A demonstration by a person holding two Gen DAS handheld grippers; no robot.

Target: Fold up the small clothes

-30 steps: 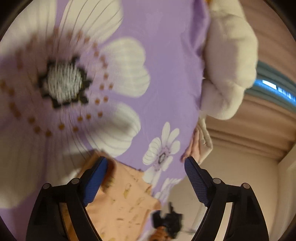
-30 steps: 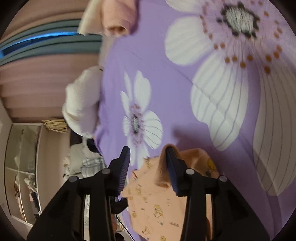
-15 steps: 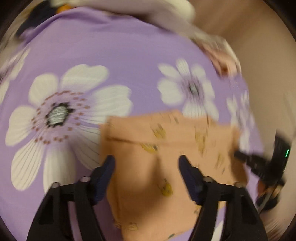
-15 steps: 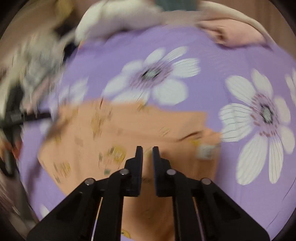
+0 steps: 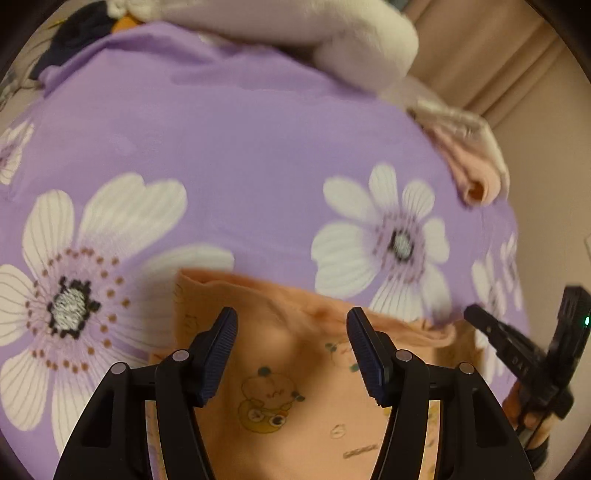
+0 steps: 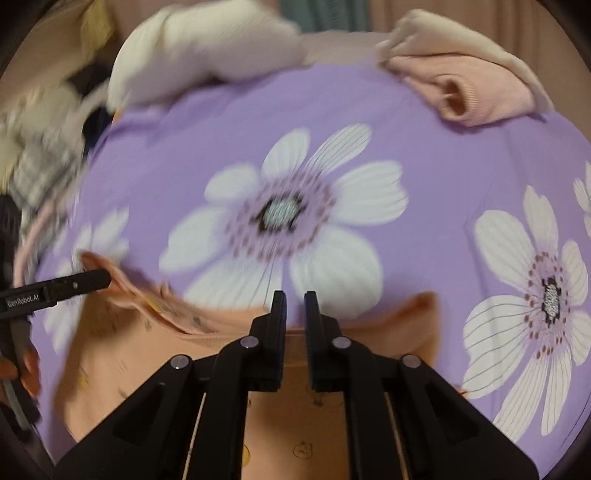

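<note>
Peach garment [image 5: 295,387] now flat; jaws narrower

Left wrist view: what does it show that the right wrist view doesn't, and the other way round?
Only the left wrist view: a yellow cartoon animal print, clear and whole, on the orange garment, between the left gripper's parted jaws. Only the right wrist view: a checked grey cloth at the left edge, and the right gripper's jaws nearly together. Both: the purple flowered sheet, the orange garment, a pink folded garment, white fluffy bedding.
</note>
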